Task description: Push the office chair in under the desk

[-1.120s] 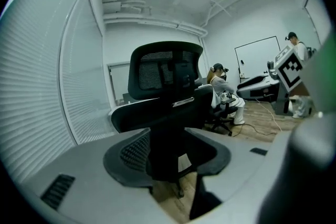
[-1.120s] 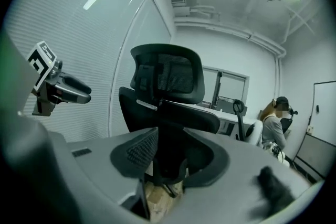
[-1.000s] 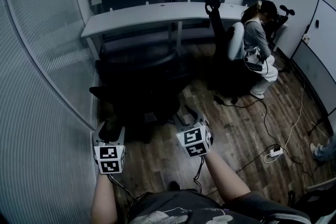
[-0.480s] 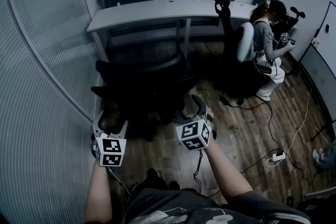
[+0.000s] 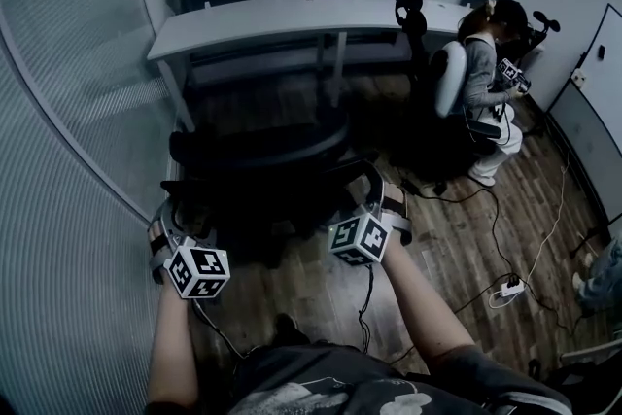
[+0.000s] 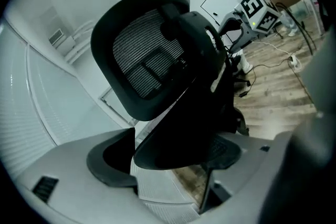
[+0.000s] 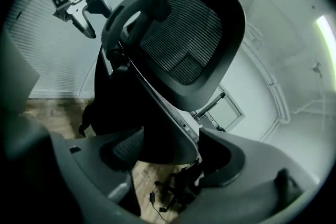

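left tongs (image 5: pixel 173 214): jaws had just been opening, stood wide apart astride the backrest edge, not gripping | office chair (image 5: pixel 262 160): stood on the wooden floor (image 5: pixel 457 248), short of the surface's (image 5: pixel 292 15) near edge, back towards the tongs | right tongs (image 5: pixel 385 193): likewise just opening, spread astride the backrest | seated person (image 5: pixel 476 83): at the surface's right end

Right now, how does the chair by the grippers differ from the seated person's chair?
The near chair is empty and all dark, standing clear of the desk; the far chair is occupied, with a pale backrest, at the desk's right end. Both have dark headrests.
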A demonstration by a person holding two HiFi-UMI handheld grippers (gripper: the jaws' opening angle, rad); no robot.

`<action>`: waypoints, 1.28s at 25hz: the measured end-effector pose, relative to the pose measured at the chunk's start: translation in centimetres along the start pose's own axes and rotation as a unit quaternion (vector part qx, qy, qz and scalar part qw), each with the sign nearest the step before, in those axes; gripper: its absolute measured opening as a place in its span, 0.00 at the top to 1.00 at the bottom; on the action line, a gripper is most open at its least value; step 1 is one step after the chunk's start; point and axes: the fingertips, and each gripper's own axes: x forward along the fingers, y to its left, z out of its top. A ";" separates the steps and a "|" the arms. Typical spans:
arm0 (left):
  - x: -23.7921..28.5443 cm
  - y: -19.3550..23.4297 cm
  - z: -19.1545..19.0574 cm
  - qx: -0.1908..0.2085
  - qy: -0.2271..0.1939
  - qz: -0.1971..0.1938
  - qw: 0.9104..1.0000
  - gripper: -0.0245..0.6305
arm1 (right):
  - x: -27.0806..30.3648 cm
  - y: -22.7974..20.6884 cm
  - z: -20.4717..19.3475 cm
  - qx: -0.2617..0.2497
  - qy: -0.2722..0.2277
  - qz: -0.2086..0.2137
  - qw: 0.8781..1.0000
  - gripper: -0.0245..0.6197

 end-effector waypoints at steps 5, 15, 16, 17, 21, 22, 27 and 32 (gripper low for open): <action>3.0 1.3 -1.3 0.028 0.041 0.003 0.999 0.42 | 2.4 -0.6 -0.3 -0.038 0.017 -0.010 0.999 0.49; 7.7 2.6 -3.0 0.085 0.076 0.006 0.994 0.49 | 5.9 -0.2 0.6 -0.062 0.033 -0.014 0.997 0.49; 7.9 2.6 -2.9 0.093 0.073 0.007 0.993 0.51 | 6.0 -0.1 0.5 -0.063 0.034 -0.014 0.997 0.49; 8.0 2.6 -2.8 0.099 0.071 0.006 0.992 0.53 | 6.1 -0.1 0.5 -0.066 0.036 -0.014 0.997 0.49; 8.4 2.7 -2.9 0.105 0.058 -0.013 0.993 0.54 | 7.0 0.1 0.5 -0.084 0.063 -0.006 0.994 0.49; 8.5 2.6 -3.1 0.103 0.054 -0.014 0.993 0.54 | 7.3 0.2 0.4 -0.087 0.071 -0.006 0.994 0.49; 9.7 2.4 -2.1 0.100 0.035 -0.013 0.994 0.54 | 8.3 -0.6 0.2 -0.078 0.078 0.003 0.994 0.49; 11.8 3.2 -1.7 0.102 0.026 -0.016 0.994 0.54 | 10.9 -1.2 0.2 -0.078 0.072 -0.006 0.994 0.49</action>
